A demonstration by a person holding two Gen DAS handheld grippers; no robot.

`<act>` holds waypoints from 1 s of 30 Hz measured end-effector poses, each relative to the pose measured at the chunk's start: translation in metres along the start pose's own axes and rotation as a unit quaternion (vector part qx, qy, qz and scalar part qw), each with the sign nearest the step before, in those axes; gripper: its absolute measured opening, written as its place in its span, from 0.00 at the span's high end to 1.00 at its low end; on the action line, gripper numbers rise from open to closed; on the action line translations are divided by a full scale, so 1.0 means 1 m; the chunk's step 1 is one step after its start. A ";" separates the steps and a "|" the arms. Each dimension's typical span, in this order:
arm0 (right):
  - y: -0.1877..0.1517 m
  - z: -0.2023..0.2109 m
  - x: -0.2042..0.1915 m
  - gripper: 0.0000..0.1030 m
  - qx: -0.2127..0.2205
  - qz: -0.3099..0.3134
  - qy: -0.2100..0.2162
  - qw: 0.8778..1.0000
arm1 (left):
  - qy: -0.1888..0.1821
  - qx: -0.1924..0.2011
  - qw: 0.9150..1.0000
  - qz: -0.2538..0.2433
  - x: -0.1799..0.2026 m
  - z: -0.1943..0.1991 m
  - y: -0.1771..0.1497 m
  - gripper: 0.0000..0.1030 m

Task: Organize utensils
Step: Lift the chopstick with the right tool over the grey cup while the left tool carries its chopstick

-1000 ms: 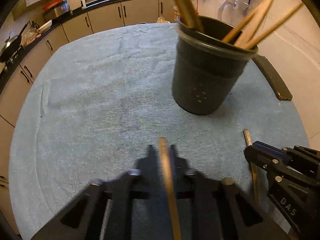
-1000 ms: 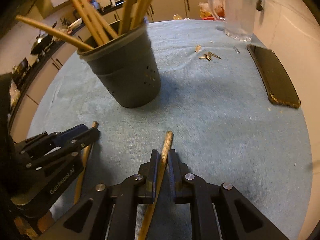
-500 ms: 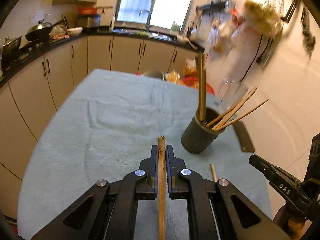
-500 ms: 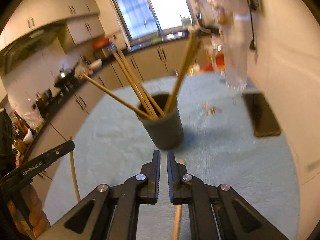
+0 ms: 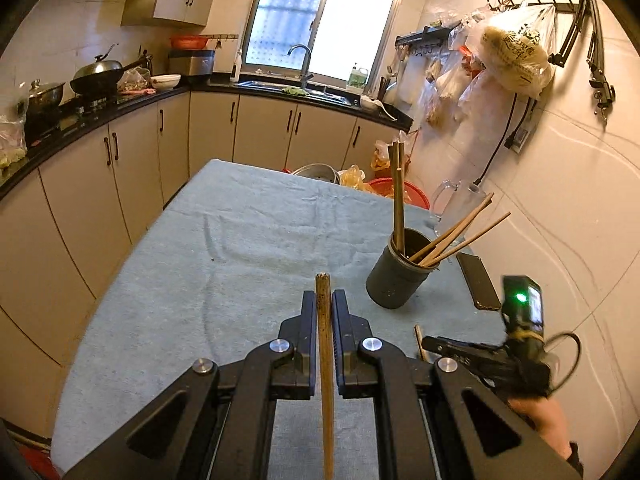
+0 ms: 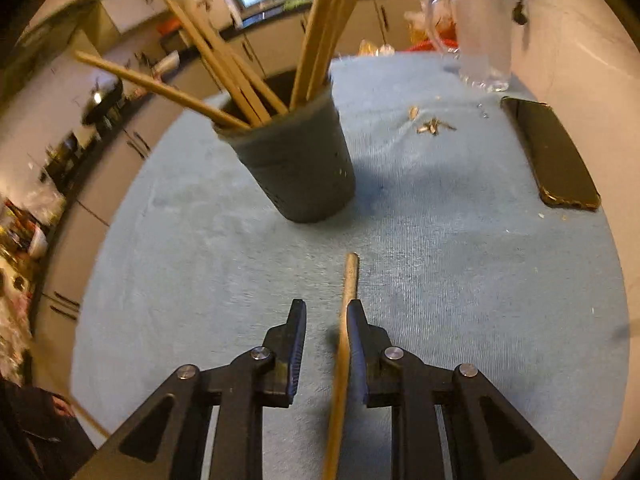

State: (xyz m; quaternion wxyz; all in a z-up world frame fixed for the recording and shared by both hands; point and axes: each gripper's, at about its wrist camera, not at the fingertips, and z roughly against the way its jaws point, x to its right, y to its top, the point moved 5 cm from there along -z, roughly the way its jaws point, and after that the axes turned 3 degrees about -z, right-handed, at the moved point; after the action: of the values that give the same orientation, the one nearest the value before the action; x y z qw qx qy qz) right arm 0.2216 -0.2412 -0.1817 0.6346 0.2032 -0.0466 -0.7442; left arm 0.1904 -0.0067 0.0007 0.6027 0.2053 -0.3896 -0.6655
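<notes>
Chopsticks are the items under sorting, and I find one in each of my tools. My left gripper (image 5: 323, 312) is pinched tight on a wooden chopstick (image 5: 326, 380), which runs straight along the line of the fingers with its tip just past them; I judge that grip keeps the stick aligned for dropping end-first into the dark holder cup (image 5: 394, 280). The holder stands on the grey-blue tablecloth (image 5: 224, 264), ahead and to the right of that gripper, with several chopsticks leaning in it. My right gripper (image 6: 326, 334) points steeply down at the cloth in front of the holder (image 6: 300, 168); its jaws are opening, and a second chopstick (image 6: 347, 312) lies between them, against the right finger (image 6: 356, 344) and clear of the left one. Whether that stick rests fully on the cloth I cannot tell. I judge the release to be a regrip, since the stick sits off-centre. A phone (image 6: 552, 160) lies well to the right near the wall, and a glass mug (image 6: 480, 32) stands behind it; both are apart from the working area. A few small scraps (image 6: 432, 126) lie on the cloth beyond the holder.
</notes>
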 end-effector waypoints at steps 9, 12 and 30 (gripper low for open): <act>0.007 -0.032 -0.007 0.84 -0.031 0.045 -0.092 0.994 | 0.000 -0.010 1.000 0.008 -0.003 -0.001 0.000 0.93; 0.006 -0.031 -0.007 0.89 -0.024 0.049 -0.093 0.994 | 0.000 -0.012 1.000 0.004 -0.001 -0.002 0.000 0.93; -0.004 0.127 0.001 0.92 0.215 -0.021 0.003 0.976 | 0.004 0.006 1.000 -0.012 0.007 0.019 -0.005 0.93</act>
State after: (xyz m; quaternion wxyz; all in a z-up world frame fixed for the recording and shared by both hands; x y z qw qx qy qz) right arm 0.1719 -0.2653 -0.0672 0.5608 0.3380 -0.1993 -0.7290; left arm 0.1718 -0.0084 0.0102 0.5949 0.2160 -0.3885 -0.6697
